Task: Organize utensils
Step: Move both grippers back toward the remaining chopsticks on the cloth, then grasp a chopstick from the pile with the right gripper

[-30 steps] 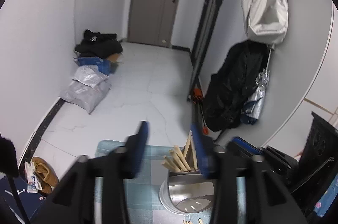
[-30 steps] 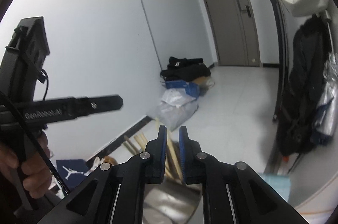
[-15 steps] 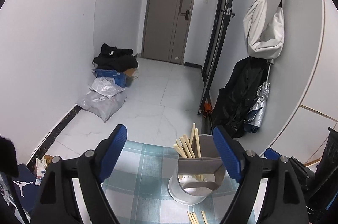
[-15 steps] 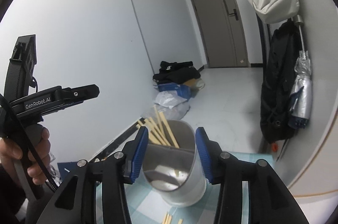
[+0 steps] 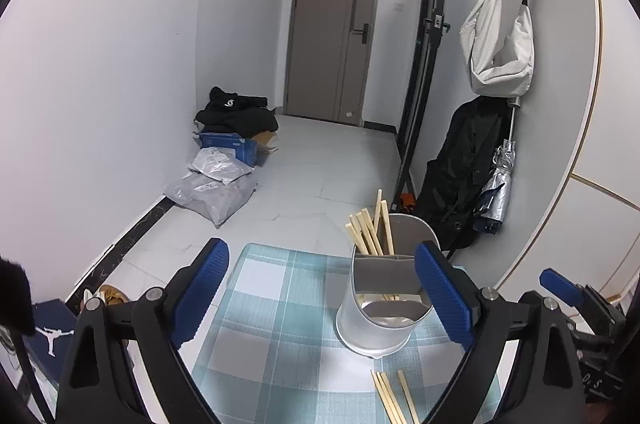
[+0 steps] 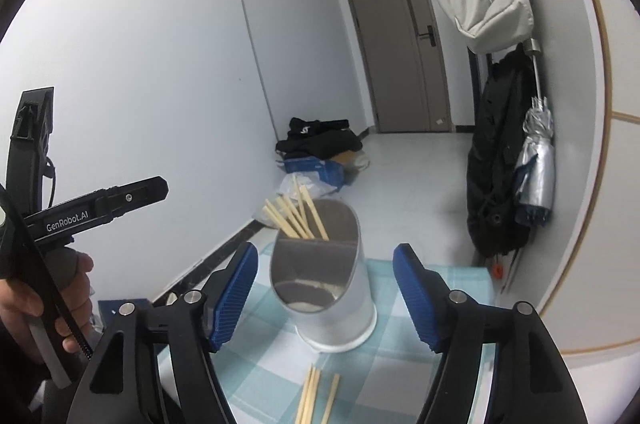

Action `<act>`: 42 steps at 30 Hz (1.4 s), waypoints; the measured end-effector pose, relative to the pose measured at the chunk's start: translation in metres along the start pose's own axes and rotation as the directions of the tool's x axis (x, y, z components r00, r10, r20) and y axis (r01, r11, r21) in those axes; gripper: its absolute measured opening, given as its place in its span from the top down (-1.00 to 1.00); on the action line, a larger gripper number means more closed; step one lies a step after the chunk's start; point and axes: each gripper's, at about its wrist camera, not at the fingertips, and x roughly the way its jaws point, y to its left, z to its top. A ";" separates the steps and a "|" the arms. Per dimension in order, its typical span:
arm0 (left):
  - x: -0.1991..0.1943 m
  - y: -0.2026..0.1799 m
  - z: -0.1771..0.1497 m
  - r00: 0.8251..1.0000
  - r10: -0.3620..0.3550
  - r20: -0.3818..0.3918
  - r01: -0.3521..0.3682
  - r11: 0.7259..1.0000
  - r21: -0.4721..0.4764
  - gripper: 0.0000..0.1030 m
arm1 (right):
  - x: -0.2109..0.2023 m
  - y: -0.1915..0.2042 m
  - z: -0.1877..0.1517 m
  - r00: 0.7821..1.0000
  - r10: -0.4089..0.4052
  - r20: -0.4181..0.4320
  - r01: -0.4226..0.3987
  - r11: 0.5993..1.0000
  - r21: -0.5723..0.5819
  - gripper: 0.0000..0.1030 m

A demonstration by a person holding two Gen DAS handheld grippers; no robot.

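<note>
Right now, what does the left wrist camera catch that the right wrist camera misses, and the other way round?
Only the left wrist view shows a brown shoe on the floor. Only the right wrist view shows a hand gripping the other tool's handle. Both show the metal utensil holder with chopsticks in its back compartment, loose chopsticks on the checked cloth, and empty blue fingers.

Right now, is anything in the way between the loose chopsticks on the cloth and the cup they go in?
Nothing visible. The loose chopsticks lie on the checked cloth just in front of the cup, with only bare cloth between them.
</note>
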 end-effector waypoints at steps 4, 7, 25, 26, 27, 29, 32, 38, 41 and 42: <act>0.003 -0.005 -0.015 1.000 0.023 0.016 -0.023 1.000 -0.002 -0.82 | 0.002 0.000 -0.013 1.000 -0.022 -0.009 0.022 1.000 -0.003 -0.47; 0.014 -0.007 -0.030 1.000 0.019 -0.019 -0.019 1.000 0.007 -0.82 | 0.005 -0.003 -0.024 0.998 -0.045 -0.035 0.045 0.999 0.004 -0.48; 0.059 0.025 -0.077 0.969 0.008 -0.248 -0.028 0.997 -0.077 -0.82 | 0.061 -0.021 -0.082 0.914 -0.153 -0.375 0.159 0.987 -0.016 -0.49; 0.060 0.025 -0.077 0.969 0.017 -0.248 -0.036 0.997 -0.073 -0.82 | 0.064 -0.019 -0.085 0.908 -0.155 -0.388 0.162 0.987 -0.016 -0.49; 0.062 0.025 -0.077 0.968 0.020 -0.249 -0.039 0.997 -0.072 -0.82 | 0.070 -0.019 -0.088 0.898 -0.157 -0.411 0.165 0.986 -0.016 -0.49; 0.064 0.027 -0.078 0.967 0.022 -0.254 -0.043 0.996 -0.076 -0.82 | 0.081 -0.020 -0.093 0.881 -0.154 -0.447 0.164 0.986 -0.016 -0.49; 0.067 0.032 -0.078 0.964 0.035 -0.265 -0.057 0.996 -0.074 -0.82 | 0.098 -0.018 -0.100 0.853 -0.150 -0.500 0.162 0.987 -0.020 -0.48; 0.070 0.043 -0.078 0.959 0.043 -0.281 -0.072 0.993 -0.095 -0.82 | 0.122 -0.009 -0.111 0.815 -0.165 -0.556 0.150 0.986 -0.072 -0.41; 0.072 0.045 -0.077 0.957 0.048 -0.285 -0.080 0.992 -0.102 -0.82 | 0.132 -0.007 -0.116 0.799 -0.163 -0.578 0.147 0.986 -0.074 -0.25; 0.073 0.046 -0.077 0.957 0.048 -0.288 -0.081 0.991 -0.105 -0.82 | 0.133 -0.006 -0.117 0.797 -0.162 -0.582 0.147 0.986 -0.072 -0.24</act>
